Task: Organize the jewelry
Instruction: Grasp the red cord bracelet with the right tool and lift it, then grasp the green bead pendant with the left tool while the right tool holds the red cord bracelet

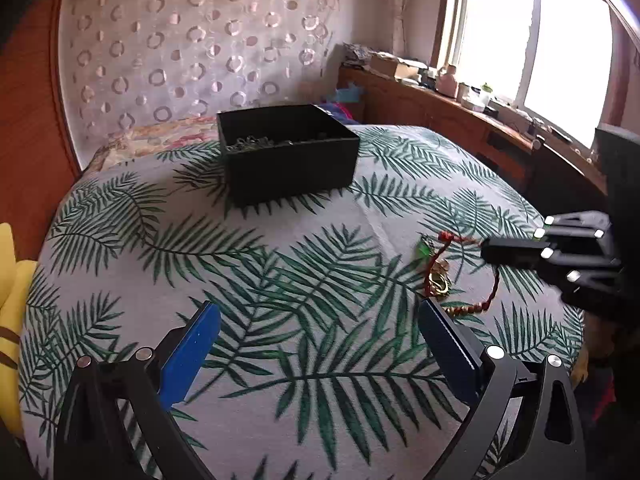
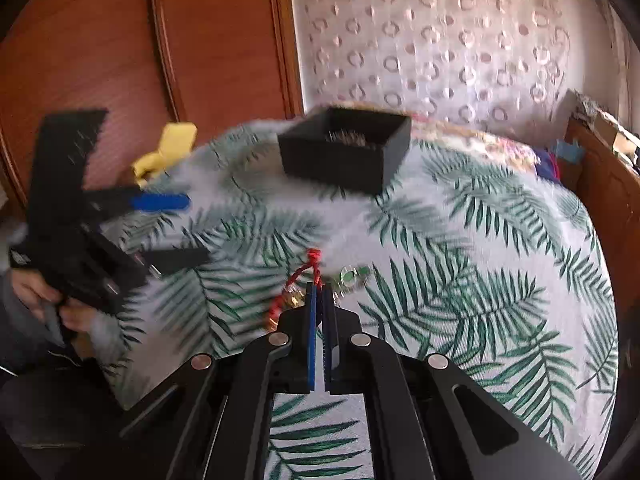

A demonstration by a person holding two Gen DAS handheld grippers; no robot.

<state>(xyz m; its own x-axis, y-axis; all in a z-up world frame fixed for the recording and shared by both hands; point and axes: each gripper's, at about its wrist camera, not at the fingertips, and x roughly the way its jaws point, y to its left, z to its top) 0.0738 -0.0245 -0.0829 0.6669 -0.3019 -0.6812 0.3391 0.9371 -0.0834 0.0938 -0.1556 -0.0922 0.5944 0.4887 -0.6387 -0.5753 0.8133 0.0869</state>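
Right gripper: pressed together, pinching red braided cord bracelet
Left gripper: spread wide above leaf-print counter

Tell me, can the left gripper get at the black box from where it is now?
Probably yes. The left gripper is open and points toward the black box, with only bare leaf-print cloth between them. The red bracelet and right gripper sit off to the right, out of that path.

Right hand-held gripper pinches the red cord; black box sits beyond.
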